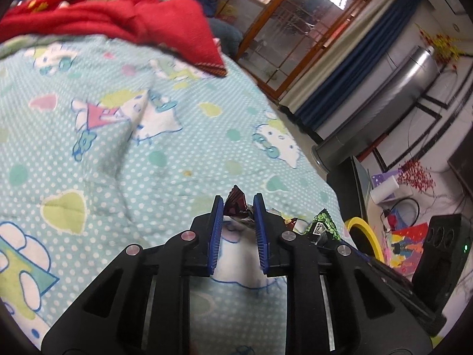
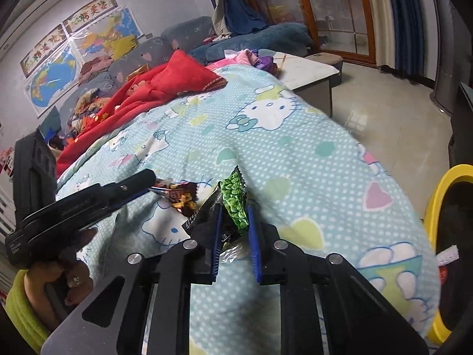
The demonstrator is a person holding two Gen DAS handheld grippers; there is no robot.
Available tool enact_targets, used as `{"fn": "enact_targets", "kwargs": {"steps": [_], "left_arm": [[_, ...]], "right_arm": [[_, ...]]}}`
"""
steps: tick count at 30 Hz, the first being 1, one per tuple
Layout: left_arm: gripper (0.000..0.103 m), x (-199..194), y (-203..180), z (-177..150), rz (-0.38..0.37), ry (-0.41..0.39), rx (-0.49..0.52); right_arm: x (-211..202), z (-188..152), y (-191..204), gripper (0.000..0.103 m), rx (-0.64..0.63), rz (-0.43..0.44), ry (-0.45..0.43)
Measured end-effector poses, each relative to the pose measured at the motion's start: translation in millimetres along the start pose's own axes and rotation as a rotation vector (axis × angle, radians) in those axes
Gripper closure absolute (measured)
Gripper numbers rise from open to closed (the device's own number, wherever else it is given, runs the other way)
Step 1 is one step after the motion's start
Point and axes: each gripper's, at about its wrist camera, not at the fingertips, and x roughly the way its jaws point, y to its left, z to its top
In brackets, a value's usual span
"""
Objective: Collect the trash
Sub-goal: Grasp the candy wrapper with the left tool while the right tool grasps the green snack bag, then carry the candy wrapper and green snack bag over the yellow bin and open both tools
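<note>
Hand-held gripper [image 2: 233,211], right, clamps green wrapper [image 2: 235,199] between its pads.

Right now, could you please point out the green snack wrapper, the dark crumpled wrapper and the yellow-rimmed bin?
Green snack wrapper [image 2: 235,204], right wrist view, printed face.
Dark crumpled wrapper [image 1: 235,199], left wrist view, top fold.
Yellow-rimmed bin [image 2: 443,189], right wrist view, rim.

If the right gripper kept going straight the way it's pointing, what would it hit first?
The right gripper is already shut on the green snack wrapper. Pushed straight on and downward, it would probably press that wrapper into the blue cartoon-print blanket just ahead, though depth is hard to judge through the fisheye.
</note>
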Motion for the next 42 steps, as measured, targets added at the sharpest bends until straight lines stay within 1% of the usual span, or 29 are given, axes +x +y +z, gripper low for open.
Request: {"fn": "enact_targets", "kwargs": {"steps": [8, 9, 23, 29, 37, 42], "left_arm": [[0.089, -11.1, -35.8, -4.3, -0.038, -0.022, 0.087], [0.089, -12.2, -39.7, -5.0, -0.043, -0.023, 0.096], [0.089, -19.8, -112.4, -25.3, -0.123, -0.021, 0.269], [0.089, -17.5, -133.8, -35.9, -0.148, -0.008, 0.324], [0.089, -14.3, -153.3, -47.8, -0.173, 0.009, 0.379], [0.089, -13.6, -167.2, -54.1, -0.193, 0.014, 0.411]], "right_arm": [[-34.0, 7.7, -23.8, 0.091, 0.031, -0.046, -0.065], [-40.7, 8.3, -27.6, 0.094, 0.035, -0.054, -0.078], [-90.8, 10.0, -75.0, 0.094, 0.121, -0.131, -0.159], [-109.2, 6.0, -93.8, 0.094, 0.157, -0.167, -0.189], [-126.3, -3.1, -109.9, 0.094, 0.181, -0.209, -0.219], [-139.0, -8.6, -120.2, 0.094, 0.195, -0.251, -0.243]]}}
